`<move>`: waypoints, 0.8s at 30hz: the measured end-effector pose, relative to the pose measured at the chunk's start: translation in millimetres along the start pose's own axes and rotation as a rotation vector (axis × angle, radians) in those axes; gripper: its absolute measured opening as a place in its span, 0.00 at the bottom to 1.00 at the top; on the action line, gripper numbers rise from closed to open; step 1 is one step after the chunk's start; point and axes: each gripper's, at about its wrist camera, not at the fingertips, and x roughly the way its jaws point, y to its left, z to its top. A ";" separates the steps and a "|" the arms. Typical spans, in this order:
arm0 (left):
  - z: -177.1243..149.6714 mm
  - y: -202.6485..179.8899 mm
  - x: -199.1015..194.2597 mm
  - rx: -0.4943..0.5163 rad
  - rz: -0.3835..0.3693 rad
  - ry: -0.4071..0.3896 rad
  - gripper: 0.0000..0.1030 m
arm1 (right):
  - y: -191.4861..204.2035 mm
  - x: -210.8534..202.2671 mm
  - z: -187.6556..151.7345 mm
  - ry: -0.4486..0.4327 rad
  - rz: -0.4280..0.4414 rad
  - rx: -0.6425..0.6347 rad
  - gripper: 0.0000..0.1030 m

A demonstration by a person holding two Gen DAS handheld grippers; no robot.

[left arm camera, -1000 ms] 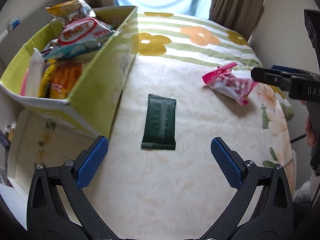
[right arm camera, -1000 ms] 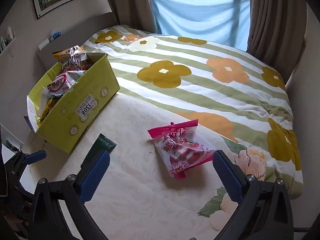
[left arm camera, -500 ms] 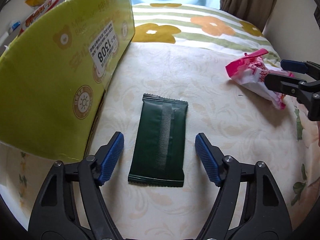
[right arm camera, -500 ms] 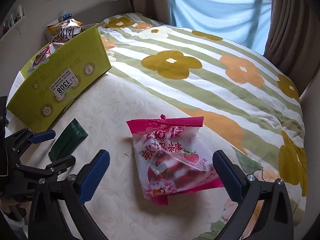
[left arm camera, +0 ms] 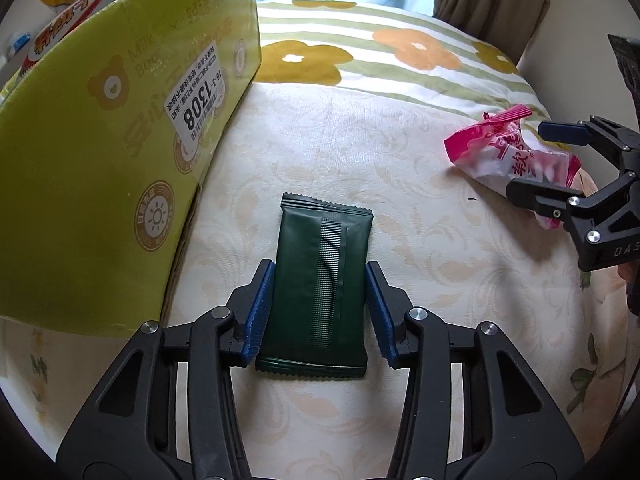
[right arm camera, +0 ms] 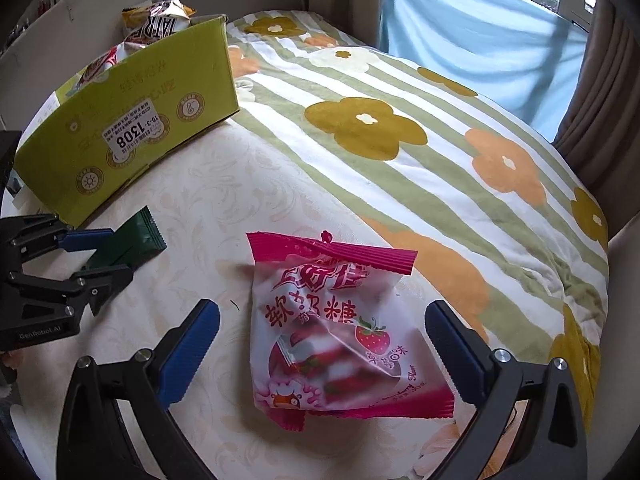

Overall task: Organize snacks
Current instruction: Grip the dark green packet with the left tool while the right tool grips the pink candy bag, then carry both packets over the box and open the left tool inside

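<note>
A dark green snack packet (left arm camera: 320,284) lies flat on the bed beside the yellow-green box (left arm camera: 100,168). My left gripper (left arm camera: 319,312) has its blue pads against both long sides of the packet, shut on it; it also shows in the right wrist view (right arm camera: 108,252). A pink strawberry candy bag (right arm camera: 340,332) lies on the bed between the wide-open fingers of my right gripper (right arm camera: 324,356). The pads do not touch the bag. The bag also shows in the left wrist view (left arm camera: 516,156).
The box (right arm camera: 132,128) holds several snack bags (right arm camera: 156,24) and stands at the left on the bed. A flowered striped quilt (right arm camera: 400,128) covers the far bed. Curtains (right arm camera: 600,100) and a window lie beyond.
My left gripper moved forward and down over the green packet and closed on its sides. My right gripper moved closer to the pink bag, which now lies between its open fingers.
</note>
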 end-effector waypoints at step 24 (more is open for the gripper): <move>7.5 -14.7 -71.5 0.056 -0.058 -0.091 0.40 | 3.6 -21.5 -8.6 0.036 0.001 0.105 0.50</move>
